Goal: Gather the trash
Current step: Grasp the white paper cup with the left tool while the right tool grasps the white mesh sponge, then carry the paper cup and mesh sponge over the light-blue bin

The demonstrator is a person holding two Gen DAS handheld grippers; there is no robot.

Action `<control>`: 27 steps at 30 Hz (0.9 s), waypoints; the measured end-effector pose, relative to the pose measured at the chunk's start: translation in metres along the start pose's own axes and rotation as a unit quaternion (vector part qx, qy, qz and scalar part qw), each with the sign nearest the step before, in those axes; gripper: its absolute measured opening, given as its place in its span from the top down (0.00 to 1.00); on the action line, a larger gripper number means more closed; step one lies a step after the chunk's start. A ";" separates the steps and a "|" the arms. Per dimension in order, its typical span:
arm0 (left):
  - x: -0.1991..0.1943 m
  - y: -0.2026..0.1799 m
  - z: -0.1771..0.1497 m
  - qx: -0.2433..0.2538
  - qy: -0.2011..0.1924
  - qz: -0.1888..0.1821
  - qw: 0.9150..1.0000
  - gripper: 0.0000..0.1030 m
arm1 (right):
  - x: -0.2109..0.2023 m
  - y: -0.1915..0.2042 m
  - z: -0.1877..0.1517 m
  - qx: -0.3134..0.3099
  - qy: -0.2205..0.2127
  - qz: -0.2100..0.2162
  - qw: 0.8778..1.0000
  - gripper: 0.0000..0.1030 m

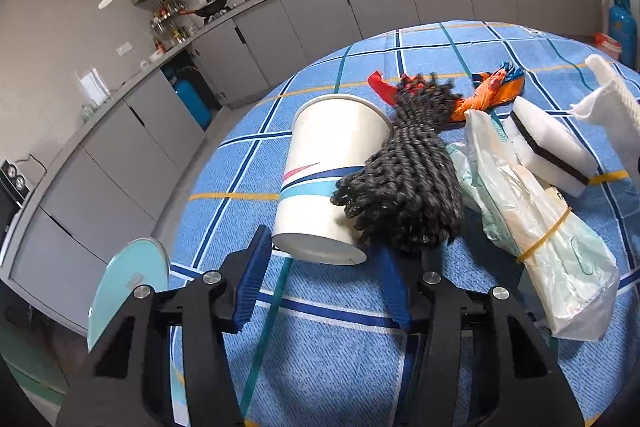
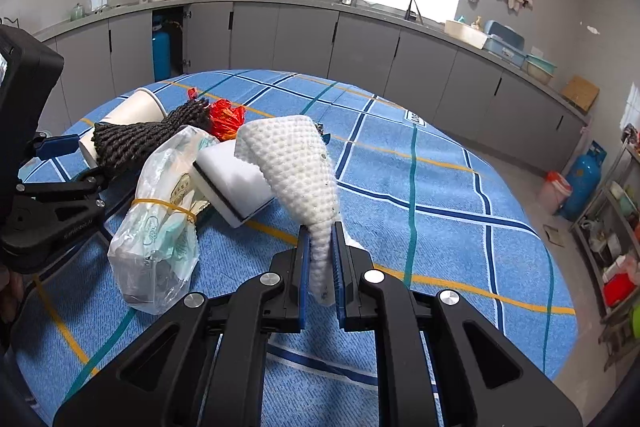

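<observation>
A white paper cup lies on its side on the blue checked tablecloth, its base toward me. My left gripper is open, its blue fingers on either side of the cup's base, not closed on it. A black foam net lies against the cup. My right gripper is shut on a white foam net and holds it above the table. The left gripper, the cup and the black net also show in the right wrist view.
A banded plastic bag bundle, a white sponge with a black stripe and red and orange wrappers lie to the right of the cup. A pale blue disc sits at the table's left edge. Kitchen counters run behind.
</observation>
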State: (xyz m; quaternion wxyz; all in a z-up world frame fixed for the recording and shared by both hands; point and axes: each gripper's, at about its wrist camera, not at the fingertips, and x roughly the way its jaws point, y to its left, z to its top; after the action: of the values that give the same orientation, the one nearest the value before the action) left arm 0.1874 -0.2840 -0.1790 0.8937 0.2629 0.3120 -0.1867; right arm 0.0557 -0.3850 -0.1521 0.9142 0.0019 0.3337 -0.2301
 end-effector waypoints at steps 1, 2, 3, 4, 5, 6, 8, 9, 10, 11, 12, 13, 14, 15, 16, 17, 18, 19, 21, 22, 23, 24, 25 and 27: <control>-0.001 0.001 -0.001 -0.001 -0.002 -0.001 1.000 0.50 | 0.000 0.000 0.000 -0.001 0.000 0.000 1.000 0.89; -0.002 0.001 -0.003 0.001 -0.003 0.002 1.000 0.50 | 0.000 0.000 -0.001 -0.001 0.000 0.000 1.000 0.89; -0.003 0.002 -0.005 0.000 -0.003 0.005 1.000 0.50 | 0.000 0.000 -0.001 -0.001 0.000 0.000 1.000 0.89; -0.005 0.004 -0.007 -0.004 -0.004 0.005 1.000 0.50 | -0.001 0.000 -0.001 -0.002 -0.002 -0.001 1.000 0.89; -0.008 0.007 -0.009 -0.009 -0.005 0.005 1.000 0.50 | -0.002 0.001 -0.001 -0.002 -0.003 -0.002 1.000 0.89; -0.011 0.010 -0.012 -0.011 -0.007 0.009 1.000 0.50 | -0.003 0.002 -0.001 -0.003 -0.004 -0.002 1.000 0.89; -0.017 0.016 -0.015 -0.014 -0.012 0.018 1.000 0.50 | -0.005 0.004 -0.001 -0.005 -0.008 -0.003 1.000 0.89; -0.021 0.020 -0.017 -0.016 -0.015 0.024 0.999 0.50 | -0.007 0.005 -0.001 -0.007 -0.010 -0.004 1.000 0.89; -0.026 0.025 -0.020 -0.017 -0.021 0.034 0.999 0.50 | -0.009 0.007 0.000 -0.009 -0.013 -0.005 1.000 0.89; -0.029 0.029 -0.021 -0.018 -0.025 0.041 0.999 0.50 | -0.012 0.009 -0.001 -0.011 -0.015 -0.005 1.000 0.89; -0.033 0.033 -0.022 -0.022 -0.027 0.045 0.998 0.50 | -0.014 0.010 0.000 -0.012 -0.018 -0.004 1.000 0.89; -0.037 0.037 -0.023 -0.027 -0.028 0.043 0.998 0.50 | -0.015 0.012 0.001 -0.013 -0.018 -0.002 1.000 0.89; -0.041 0.041 -0.025 -0.031 -0.031 0.044 0.998 0.50 | -0.017 0.014 0.001 -0.013 -0.020 0.002 1.000 0.89; -0.044 0.043 -0.026 -0.032 -0.034 0.047 0.998 0.50 | -0.019 0.016 0.002 -0.014 -0.022 0.003 1.000 0.89; -0.049 0.046 -0.028 -0.034 -0.037 0.048 0.998 0.50 | -0.022 0.018 0.003 -0.016 -0.023 0.005 1.000 0.89; -0.052 0.048 -0.030 -0.036 -0.039 0.049 0.997 0.50 | -0.023 0.019 0.003 -0.016 -0.025 0.007 1.000 0.89; -0.055 0.050 -0.032 -0.037 -0.042 0.051 0.997 0.50 | -0.025 0.020 0.004 -0.017 -0.027 0.008 0.999 0.89; -0.060 0.053 -0.034 -0.038 -0.045 0.052 0.997 0.50 | -0.028 0.023 0.005 -0.019 -0.030 0.009 0.999 0.89; -0.067 0.057 -0.037 -0.042 -0.050 0.053 0.996 0.50 | -0.032 0.026 0.008 -0.019 -0.033 0.014 0.999 0.89; -0.071 0.060 -0.038 -0.043 -0.054 0.057 0.996 0.50 | -0.033 0.027 0.009 -0.019 -0.034 0.016 0.999 0.89; -0.074 0.062 -0.040 -0.043 -0.058 0.059 0.996 0.50 | -0.035 0.030 0.010 -0.021 -0.036 0.018 0.999 0.89; -0.077 0.065 -0.042 -0.044 -0.059 0.061 0.995 0.50 | -0.037 0.034 0.012 -0.025 -0.038 0.022 0.999 0.89; -0.079 0.068 -0.043 -0.045 -0.059 0.062 0.995 0.50 | -0.039 0.039 0.013 -0.029 -0.039 0.025 0.999 0.89; -0.084 0.075 -0.048 -0.050 -0.063 0.069 0.994 0.50 | -0.041 0.046 0.015 -0.036 -0.043 0.031 0.998 0.89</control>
State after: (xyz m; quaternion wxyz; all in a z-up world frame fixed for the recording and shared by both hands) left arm 0.1409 -0.1824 -0.1289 0.9342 0.2267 0.2455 -0.1251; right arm 0.0566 -0.3294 -0.1216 0.9337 -0.0301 0.3021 -0.1896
